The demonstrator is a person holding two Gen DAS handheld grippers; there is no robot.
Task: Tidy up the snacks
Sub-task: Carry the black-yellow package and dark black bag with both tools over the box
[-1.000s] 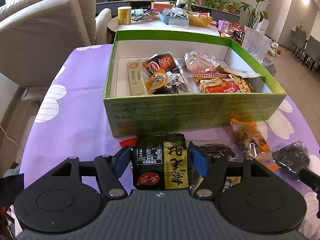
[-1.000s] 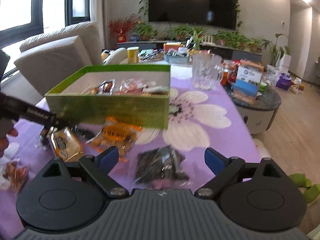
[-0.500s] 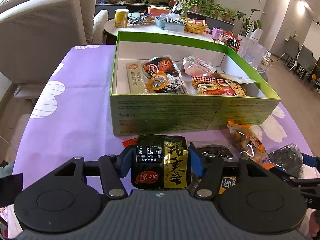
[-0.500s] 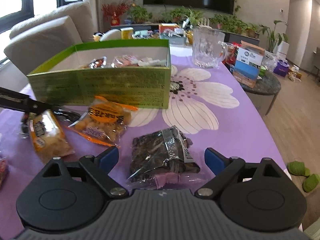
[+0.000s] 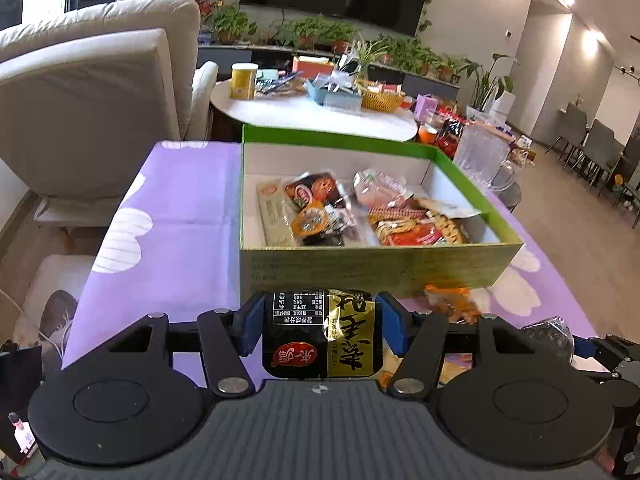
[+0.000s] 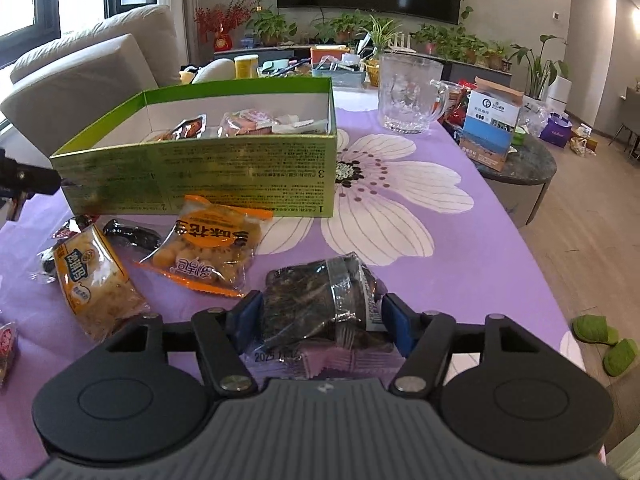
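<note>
The black snack pack [image 5: 320,332] with gold writing is pinched between the blue fingers [image 5: 250,330] of the left gripper [image 5: 320,320], just in front of the green box [image 5: 360,264]. The box already has snacks inside. The right gripper [image 6: 322,320] has its fingers [image 6: 396,326] pinching a dark clear bag [image 6: 320,300] lying on the purple worktop [image 6: 460,272], near an orange peanut bag [image 6: 208,248].

- The left wrist view sits low behind the left gripper [image 5: 320,316], close to the green box [image 5: 372,268], facing over its near long wall toward the far television wall.
- The right wrist view sits low behind the right gripper [image 6: 322,318], further right, facing the same far wall.
- Both share the green box [image 6: 200,176] and purple tablecloth [image 6: 460,264].
</note>
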